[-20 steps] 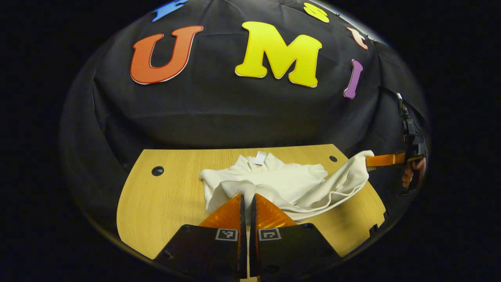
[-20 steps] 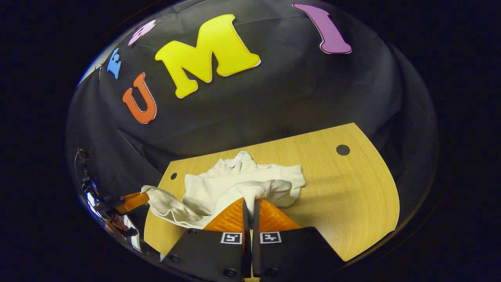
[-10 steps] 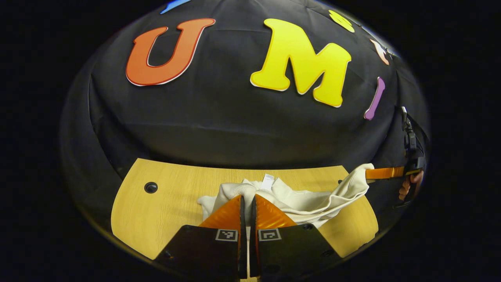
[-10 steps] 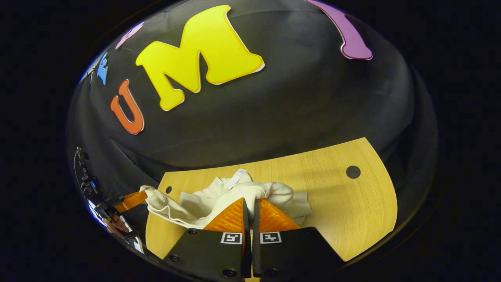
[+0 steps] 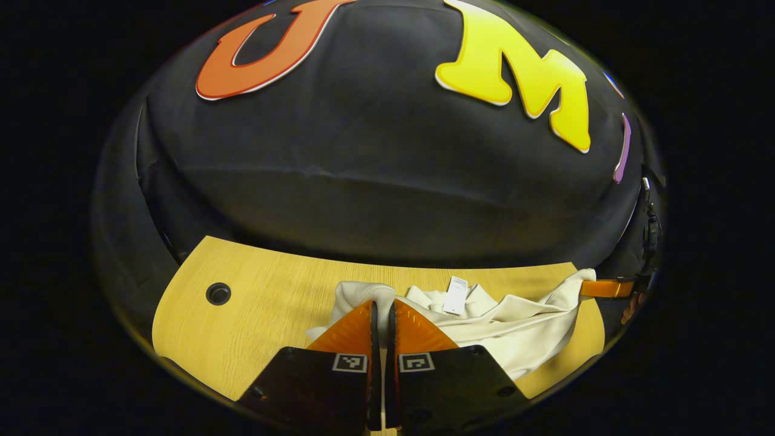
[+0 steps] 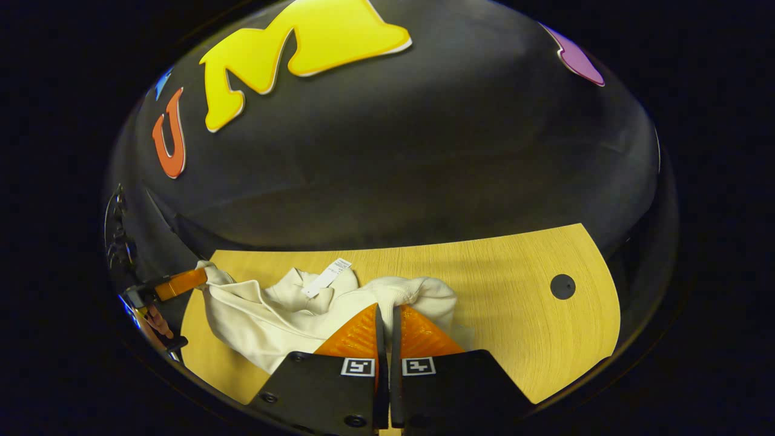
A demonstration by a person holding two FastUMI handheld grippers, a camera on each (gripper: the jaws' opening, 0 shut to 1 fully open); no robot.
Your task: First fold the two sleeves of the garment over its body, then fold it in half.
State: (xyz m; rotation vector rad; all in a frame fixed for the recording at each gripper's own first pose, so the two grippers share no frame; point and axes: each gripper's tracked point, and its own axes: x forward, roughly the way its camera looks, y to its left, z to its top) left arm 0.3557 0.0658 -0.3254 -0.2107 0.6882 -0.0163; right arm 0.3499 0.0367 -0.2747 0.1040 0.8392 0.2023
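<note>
A cream garment [image 5: 514,330] lies bunched on the wooden table [image 5: 266,303], toward its near edge, with a white tag [image 5: 457,295] standing up at the collar around the middle of the heap.

In the left gripper view, the left tool [image 5: 382,318] sits at 6 o'clock with its 2 fingers clenched on a fold of the cloth, which humps up just past the tips. From there the fabric stretches away toward 3 o'clock, where the right tool [image 5: 605,289] pinches the far corner of the cloth and holds it raised off the table; part of a hand [image 5: 629,307] shows just below it. A dark round hole [image 5: 218,293] in the tabletop sits at about 9 o'clock, well apart from the cloth.

In the right gripper view, the right tool [image 6: 387,321] is likewise closed on a bunched edge of the garment [image 6: 260,315] at 6 o'clock. The tag [image 6: 327,277] lies tilted just above and left of the tips. The cloth runs off toward 9 o'clock, where the left tool [image 6: 181,281] grips its raised corner, with fingers of a hand [image 6: 158,321] below. Another hole [image 6: 562,286] marks the bare table [image 6: 514,303] at 3 o'clock.
</note>
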